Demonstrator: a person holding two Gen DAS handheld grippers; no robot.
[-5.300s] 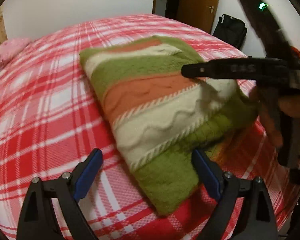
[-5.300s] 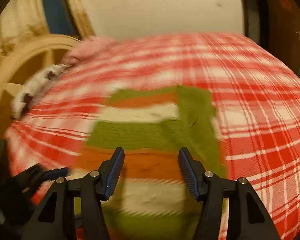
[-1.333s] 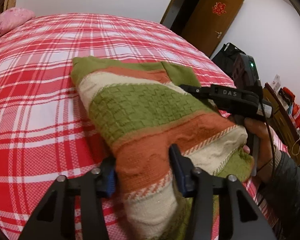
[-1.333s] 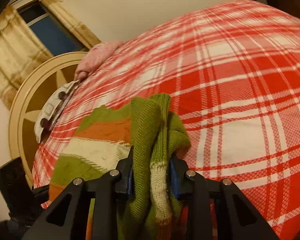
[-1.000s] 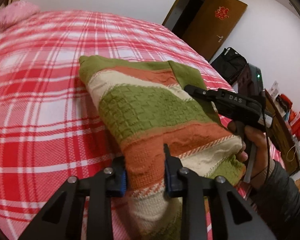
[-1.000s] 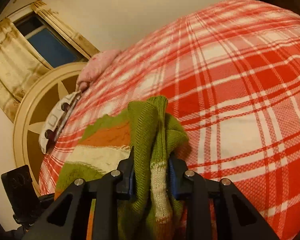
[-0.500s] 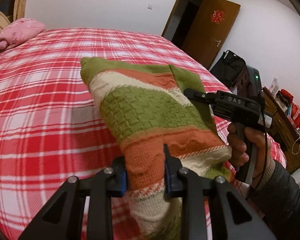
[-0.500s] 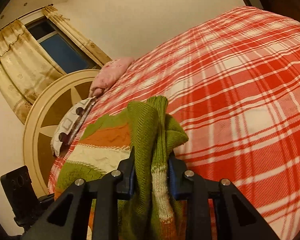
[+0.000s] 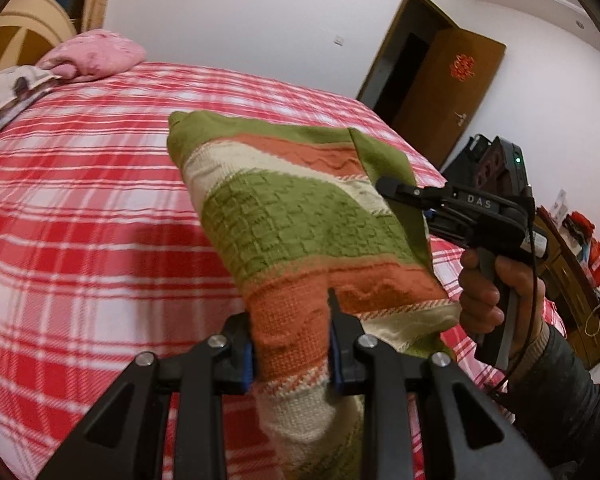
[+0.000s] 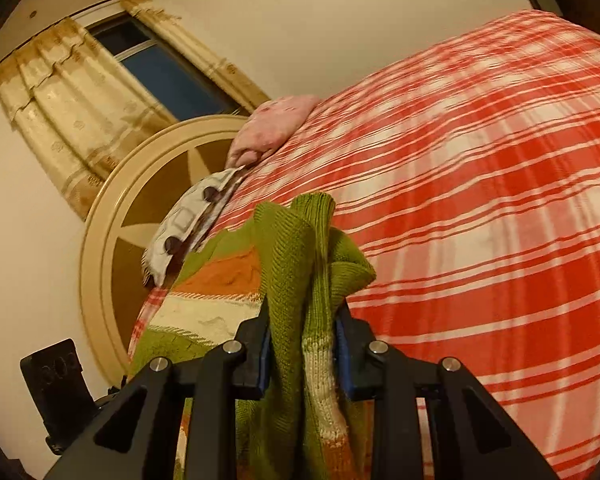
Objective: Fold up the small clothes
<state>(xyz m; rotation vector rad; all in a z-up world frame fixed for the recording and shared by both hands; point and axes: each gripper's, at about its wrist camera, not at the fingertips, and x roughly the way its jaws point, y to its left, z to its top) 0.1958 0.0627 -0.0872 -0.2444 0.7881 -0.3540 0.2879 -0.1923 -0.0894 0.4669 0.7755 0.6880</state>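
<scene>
Left gripper (image 9: 290, 350) and right gripper (image 10: 302, 350) clamp striped sweater (image 9: 300, 216) (angled downward) above plaid bed (image 9: 80, 200).

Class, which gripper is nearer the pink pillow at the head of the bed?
Left. The left gripper holds the sweater's pillow side; the right gripper clamps the far side.

Bottom of the striped sweater (image 9: 300, 216) cut off by the picture's lower edge, right gripper (image 9: 392, 192) tips hidden behind the sweater's far side, person's sleeve (image 9: 560, 392) running off the right, shelf things (image 9: 596, 248) too small to tell.
</scene>
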